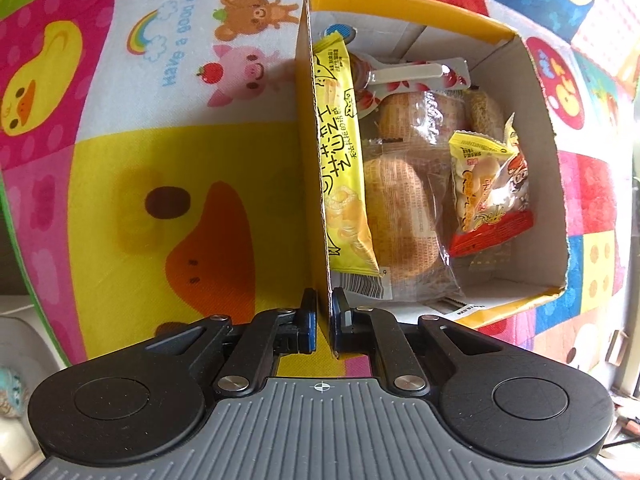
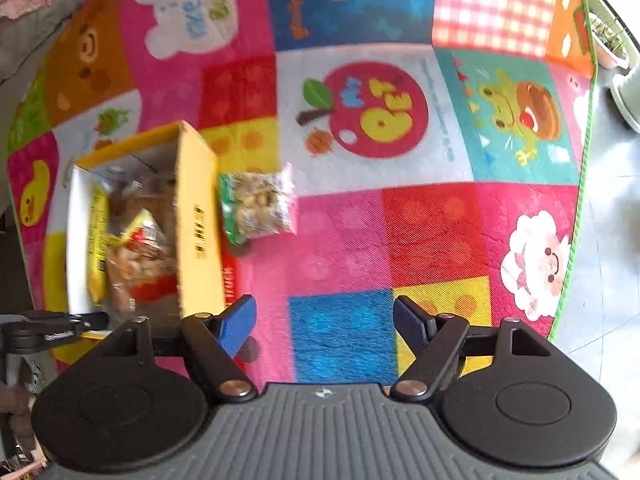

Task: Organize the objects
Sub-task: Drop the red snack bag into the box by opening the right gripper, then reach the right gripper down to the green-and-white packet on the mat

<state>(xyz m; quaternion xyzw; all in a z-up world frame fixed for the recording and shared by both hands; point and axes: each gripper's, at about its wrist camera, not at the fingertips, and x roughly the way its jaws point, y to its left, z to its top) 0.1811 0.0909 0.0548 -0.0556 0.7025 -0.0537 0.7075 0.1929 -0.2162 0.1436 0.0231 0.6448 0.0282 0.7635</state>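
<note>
The left gripper [image 1: 323, 322] pinches the thin side wall of the yellow cardboard box [image 1: 310, 160] at its near corner. The right gripper [image 2: 324, 320] hovers with fingers spread wide over the fleecy patchwork mat [image 2: 400, 232]. Crinkly snack packets [image 1: 400, 208] fill the box; a clear green-edged nut packet [image 2: 258, 206] lies just beside its outer wall.

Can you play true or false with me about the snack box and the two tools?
1. The left tool pinches the wall of the yellow box. True.
2. The right tool holds a snack. False: it is open and holds nothing.
3. A green snack bag lies on the mat beside the box. True.
4. The box has nothing in it. False: it holds several snacks, such as a long yellow packet.
</note>
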